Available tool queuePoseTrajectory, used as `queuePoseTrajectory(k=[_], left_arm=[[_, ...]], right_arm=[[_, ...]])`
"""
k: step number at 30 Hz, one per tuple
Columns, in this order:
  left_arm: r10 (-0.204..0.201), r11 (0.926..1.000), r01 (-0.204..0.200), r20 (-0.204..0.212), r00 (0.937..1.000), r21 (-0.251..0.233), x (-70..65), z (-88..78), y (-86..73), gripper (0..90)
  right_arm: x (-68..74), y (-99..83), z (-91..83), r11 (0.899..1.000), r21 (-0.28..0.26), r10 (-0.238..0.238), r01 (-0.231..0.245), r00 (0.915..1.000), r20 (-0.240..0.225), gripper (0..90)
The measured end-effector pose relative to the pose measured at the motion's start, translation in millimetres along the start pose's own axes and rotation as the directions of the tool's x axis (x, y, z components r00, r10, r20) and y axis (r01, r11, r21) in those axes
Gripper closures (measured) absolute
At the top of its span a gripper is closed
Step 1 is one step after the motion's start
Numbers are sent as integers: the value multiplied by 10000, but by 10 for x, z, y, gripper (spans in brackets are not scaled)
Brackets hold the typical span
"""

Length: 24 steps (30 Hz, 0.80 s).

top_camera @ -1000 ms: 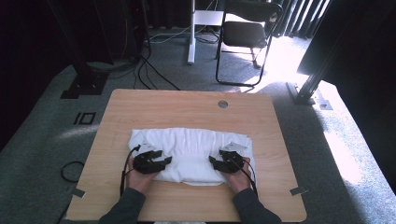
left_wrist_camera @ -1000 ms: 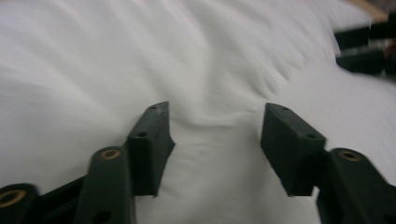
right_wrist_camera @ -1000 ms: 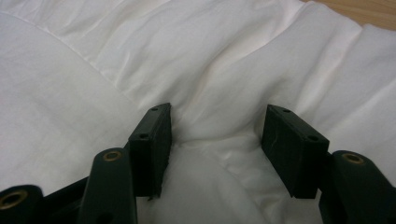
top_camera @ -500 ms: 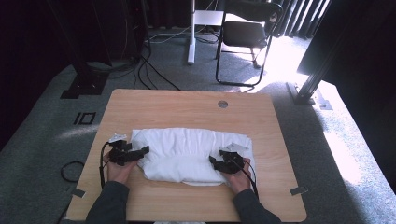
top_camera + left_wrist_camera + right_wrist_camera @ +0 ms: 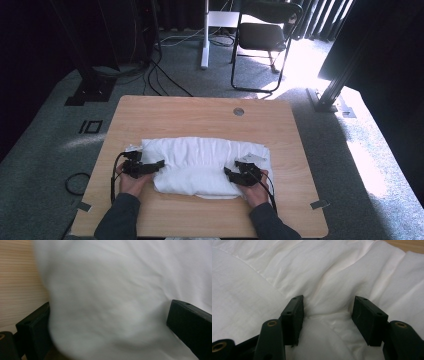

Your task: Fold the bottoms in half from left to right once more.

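A white padded cloth (image 5: 205,160) lies folded across the middle of the wooden table (image 5: 200,110). My left gripper (image 5: 156,165) is at the cloth's left end and points right into it. Its jaws have just been opening and now stand wide in the left gripper view (image 5: 110,322), with the cloth (image 5: 112,277) bulging between them. My right gripper (image 5: 229,173) lies on the cloth's right part and points left. Its pads (image 5: 292,317) pinch a raised fold of the cloth (image 5: 262,290).
A grommet hole (image 5: 238,111) sits near the table's far edge. Behind the table stand a black folding chair (image 5: 260,35) and a white post (image 5: 204,35). Cables (image 5: 75,182) trail on the grey floor to the left. Bare wood surrounds the cloth.
My left hand slid leftward off the cloth's top to its left end, and its jaws spread apart. The right hand and gripper stayed put.
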<state>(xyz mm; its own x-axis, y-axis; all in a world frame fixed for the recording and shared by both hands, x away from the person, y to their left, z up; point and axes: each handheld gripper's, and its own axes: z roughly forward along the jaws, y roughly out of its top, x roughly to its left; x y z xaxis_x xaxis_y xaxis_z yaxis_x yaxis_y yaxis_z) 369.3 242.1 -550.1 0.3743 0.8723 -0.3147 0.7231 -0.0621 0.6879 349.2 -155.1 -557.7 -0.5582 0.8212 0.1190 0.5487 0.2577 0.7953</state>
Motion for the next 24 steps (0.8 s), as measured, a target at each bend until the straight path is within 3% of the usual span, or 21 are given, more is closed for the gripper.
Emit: queuePoseTrajectory(k=[4,6,9,12,14,16,21,24], left_arm=[[430,9986,-451,701,9966,292,-140,58,-7,33],[483,9982,-502,562,9973,340,-180,62,-4,92],[523,9977,-553,729,9960,400,-196,64,-8,315],[593,9966,-646,973,9935,513,-176,73,-25,632],[782,9953,-832,931,9926,505,-177,63,-28,722],[868,9952,-904,880,9923,380,-175,26,-19,757],[631,9980,-623,1124,9917,-110,-124,-114,26,772],[796,9968,-791,1070,9911,-88,-144,-151,60,772]], right_arm=[[0,-2,1,10000,-19,17,-17,10000,-2,419],[-1,-3,1,10000,-24,12,-12,10000,-4,419],[-3,-5,1,10000,-35,35,-35,10000,-25,419],[-4,-6,1,10000,-42,39,-39,10000,-30,419],[-4,-6,0,10000,-46,48,-48,10000,-36,419],[0,-6,-4,10000,-34,86,-86,10000,-19,418],[13,-7,-15,9999,-22,118,-118,9999,-24,417],[38,-1,-25,9999,72,138,-138,9999,-47,417]])
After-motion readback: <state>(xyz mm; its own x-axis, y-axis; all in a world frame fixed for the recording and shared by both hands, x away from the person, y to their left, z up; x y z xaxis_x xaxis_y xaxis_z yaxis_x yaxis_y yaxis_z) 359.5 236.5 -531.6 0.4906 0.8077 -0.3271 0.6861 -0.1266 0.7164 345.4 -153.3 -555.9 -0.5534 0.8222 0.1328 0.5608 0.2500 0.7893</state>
